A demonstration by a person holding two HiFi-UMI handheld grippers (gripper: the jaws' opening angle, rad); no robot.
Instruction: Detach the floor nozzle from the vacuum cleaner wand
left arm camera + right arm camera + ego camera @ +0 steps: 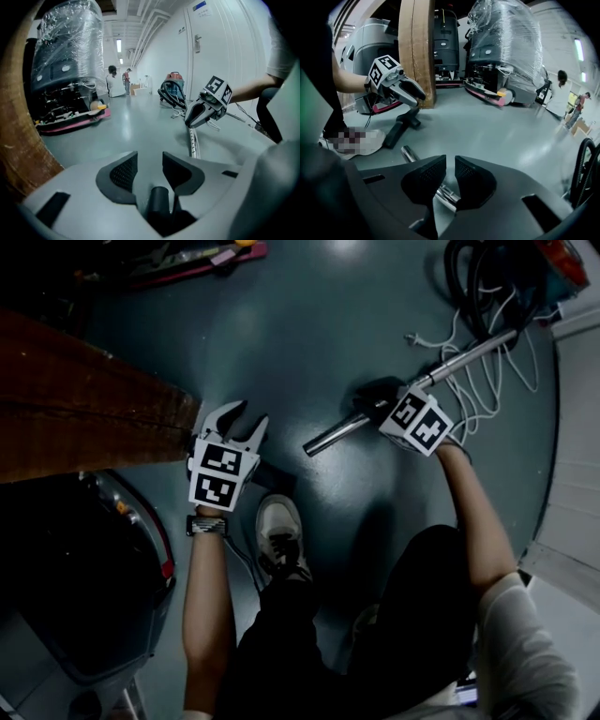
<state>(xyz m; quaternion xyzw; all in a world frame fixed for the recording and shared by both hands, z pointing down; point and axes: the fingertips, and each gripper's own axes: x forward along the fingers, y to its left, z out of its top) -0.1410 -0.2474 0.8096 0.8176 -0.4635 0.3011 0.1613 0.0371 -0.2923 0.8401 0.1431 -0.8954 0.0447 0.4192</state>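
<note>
The chrome wand (pixel 469 354) lies slanted on the grey floor, its open end (pixel 407 151) bare. The black floor nozzle (pixel 399 125) lies apart from it beside a shoe, partly hidden in the head view (pixel 272 472). My left gripper (pixel 246 418) hangs just above the nozzle with its jaws apart and nothing between the pads (pixel 150 171). My right gripper (pixel 370 399) is over the wand near its lower part. Its jaws (pixel 450 176) stand close together with a thin gap. The wand passes under them, not between the pads.
A brown wooden panel (pixel 84 399) stands at the left. The vacuum body with black hose (pixel 506 277) and a white cable (pixel 487 395) lie at the far right, by a white wall (pixel 577 446). Wrapped machines (pixel 506 51) stand further off; people (pixel 114 80) are far down the hall.
</note>
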